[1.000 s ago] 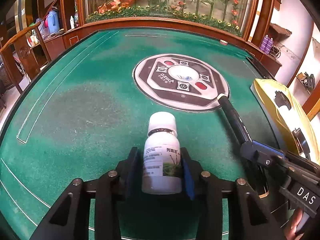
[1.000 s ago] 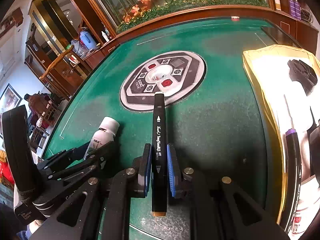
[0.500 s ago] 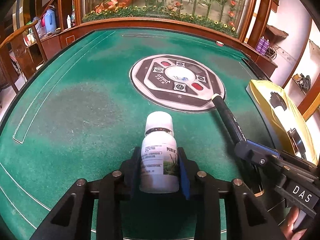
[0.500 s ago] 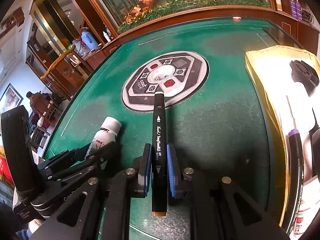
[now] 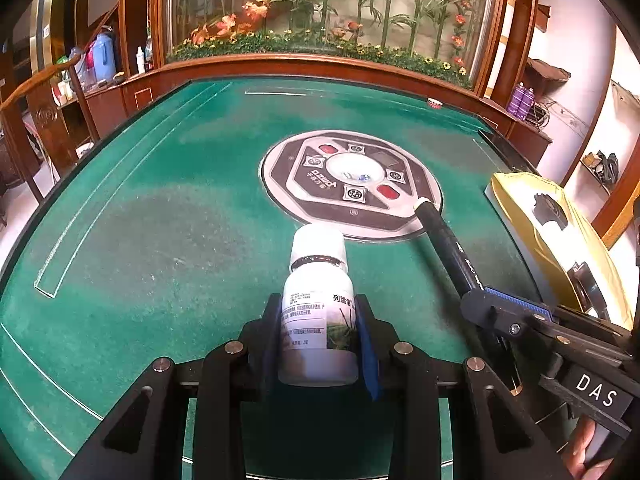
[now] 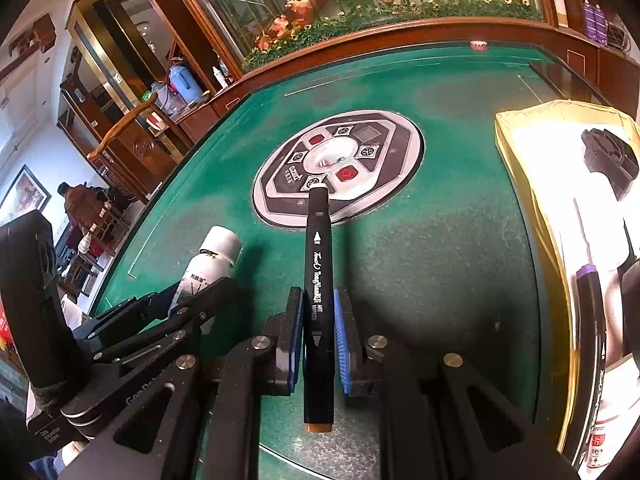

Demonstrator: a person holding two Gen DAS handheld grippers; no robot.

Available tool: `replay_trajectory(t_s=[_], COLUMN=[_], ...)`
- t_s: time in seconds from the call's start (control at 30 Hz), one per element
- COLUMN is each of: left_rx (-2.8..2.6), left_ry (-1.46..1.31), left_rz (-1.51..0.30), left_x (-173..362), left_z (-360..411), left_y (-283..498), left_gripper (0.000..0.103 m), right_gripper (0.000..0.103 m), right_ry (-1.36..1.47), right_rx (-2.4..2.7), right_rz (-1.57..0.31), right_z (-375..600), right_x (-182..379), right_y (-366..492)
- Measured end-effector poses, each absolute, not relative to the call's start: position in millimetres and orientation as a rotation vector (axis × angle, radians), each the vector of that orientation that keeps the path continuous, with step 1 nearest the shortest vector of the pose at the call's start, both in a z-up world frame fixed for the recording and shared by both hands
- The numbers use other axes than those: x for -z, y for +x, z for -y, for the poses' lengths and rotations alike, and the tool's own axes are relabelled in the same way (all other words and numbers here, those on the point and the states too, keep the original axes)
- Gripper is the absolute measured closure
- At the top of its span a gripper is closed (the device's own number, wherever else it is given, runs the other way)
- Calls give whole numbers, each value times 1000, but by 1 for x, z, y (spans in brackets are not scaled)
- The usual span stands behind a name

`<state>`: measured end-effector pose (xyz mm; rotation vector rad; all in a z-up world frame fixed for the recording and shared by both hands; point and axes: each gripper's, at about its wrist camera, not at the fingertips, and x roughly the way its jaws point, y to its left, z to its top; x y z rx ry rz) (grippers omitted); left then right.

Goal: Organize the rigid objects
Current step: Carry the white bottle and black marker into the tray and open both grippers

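Observation:
My left gripper (image 5: pixel 318 320) is shut on a small white bottle (image 5: pixel 318 312) with a white cap and a printed label, held above the green table. The bottle also shows in the right wrist view (image 6: pixel 212 264). My right gripper (image 6: pixel 318 320) is shut on a black art marker (image 6: pixel 318 304) with a brown end cap, pointing forward over the felt. The marker shows in the left wrist view (image 5: pixel 448 248), with the right gripper (image 5: pixel 504 312) to the right of the bottle. The left gripper (image 6: pixel 192 304) sits left of the marker.
The green felt mahjong table (image 5: pixel 160 220) has a round control panel (image 5: pixel 352 180) at its centre. A yellow tray (image 6: pixel 520 168) at the right holds a black part (image 6: pixel 608 160), a purple-capped marker (image 6: pixel 592 320) and other items. A wooden rim and chair stand beyond.
Both grippers have shifted a little; the view has moved slightly forward and right over the table. The bottle and the marker stay held as before.

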<state>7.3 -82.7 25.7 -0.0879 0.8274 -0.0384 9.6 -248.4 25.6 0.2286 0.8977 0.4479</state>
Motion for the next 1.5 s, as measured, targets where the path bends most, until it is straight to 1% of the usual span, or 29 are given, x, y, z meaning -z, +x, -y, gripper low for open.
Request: replay_trajectory(t_s=[0.6,0.83,0.93,1.07,1.2,1.33,1.5], left_rx=[17,26,56,140,247,375,484], left_ry=[-46,-14,5,2,13,-7,-24], left_rz=[-780,-740,-720,-722,-728,-769,-844], left_x=[-31,-44,-54,-68,-83,-91,-87], left_z=[89,101,114,138,179,222,279], left_y=[1,-8,-12,-15,-14,-13,-6], left_gripper=[67,67,67,67,67,67,67], right_gripper=[89,89,89,89,89,89,89], right_ry=[232,291,312,354,400,439,449], right_rx=[-444,-444,-434,-383,-289,-186,-58], right_rz=[-878,-862,-826,-761,-705,-680,-682], right_z=[251,263,276,312,358,407,456], right_x=[-30,-35,-45,-62,-70,-70,-61], right_y=[8,0,-9,-25,-39,-49,-58])
